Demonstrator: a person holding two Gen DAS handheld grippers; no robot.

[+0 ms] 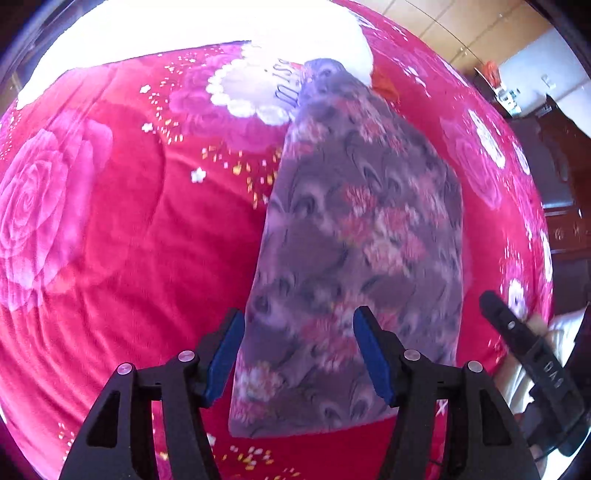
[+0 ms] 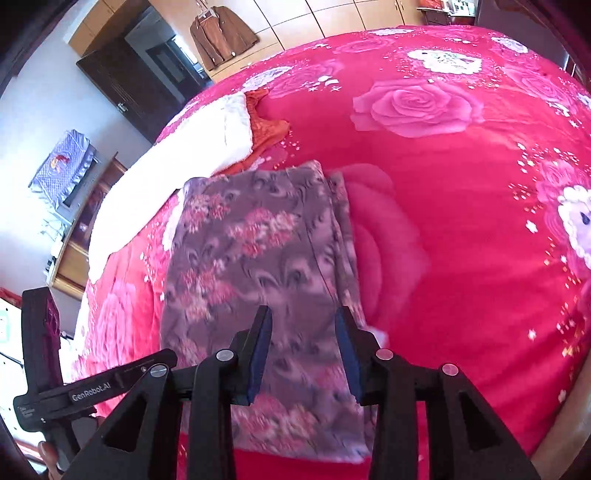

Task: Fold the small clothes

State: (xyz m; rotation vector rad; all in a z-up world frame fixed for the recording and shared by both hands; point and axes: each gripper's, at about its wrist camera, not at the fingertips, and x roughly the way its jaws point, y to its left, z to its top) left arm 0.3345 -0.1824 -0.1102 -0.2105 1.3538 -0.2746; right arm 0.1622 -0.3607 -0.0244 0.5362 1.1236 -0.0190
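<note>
A grey-purple garment with pink flower print (image 1: 354, 251) lies folded lengthwise as a long strip on the red rose-print bed cover (image 1: 122, 240). My left gripper (image 1: 299, 350) is open and empty, hovering over the strip's near end. In the right wrist view the same garment (image 2: 258, 266) lies below my right gripper (image 2: 303, 350), which is open and empty above the near part of the strip. The other gripper shows at the left edge (image 2: 48, 369) of the right wrist view.
A white folded blanket (image 2: 177, 162) and an orange cloth (image 2: 266, 125) lie on the bed beyond the garment. A dark wardrobe (image 2: 140, 74), a hanging brown jacket (image 2: 221, 33) and a side cabinet stand past the bed's left edge.
</note>
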